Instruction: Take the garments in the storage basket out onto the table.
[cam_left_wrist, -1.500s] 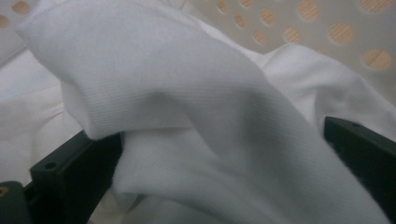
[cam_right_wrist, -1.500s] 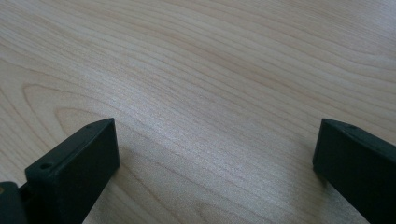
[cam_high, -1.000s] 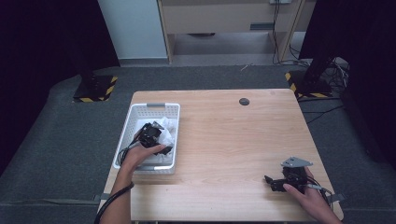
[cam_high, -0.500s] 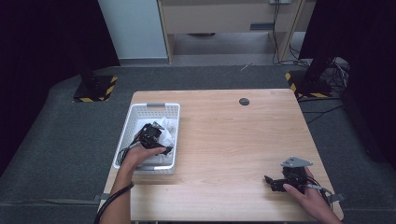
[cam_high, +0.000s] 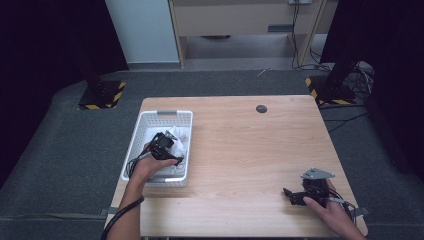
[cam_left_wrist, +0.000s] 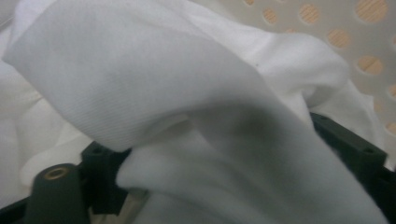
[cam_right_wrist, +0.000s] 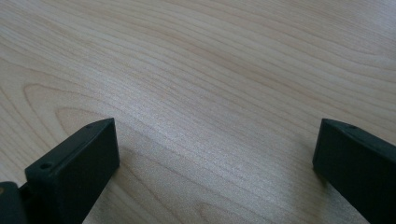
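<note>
The left hand-held gripper (cam_high: 167, 148) sits spread in crumpled white cloth (cam_left_wrist: 196, 116) inside the white perforated plastic basket (cam_high: 136, 141), at nine o'clock on the pale wooden desk (cam_high: 240, 145). The right hand-held gripper (cam_high: 292, 196) rests spread at five o'clock.

A pale wooden rectangular surface (cam_high: 250, 150) with visible grain fills the middle of the high view, standing on a grey carpeted floor (cam_high: 65, 150). A white perforated plastic basket (cam_high: 172, 116) rests on it at centre left, near the left edge. A small dark round disc (cam_high: 261, 108) lies near the far edge, upper centre, well apart from the basket.
</note>
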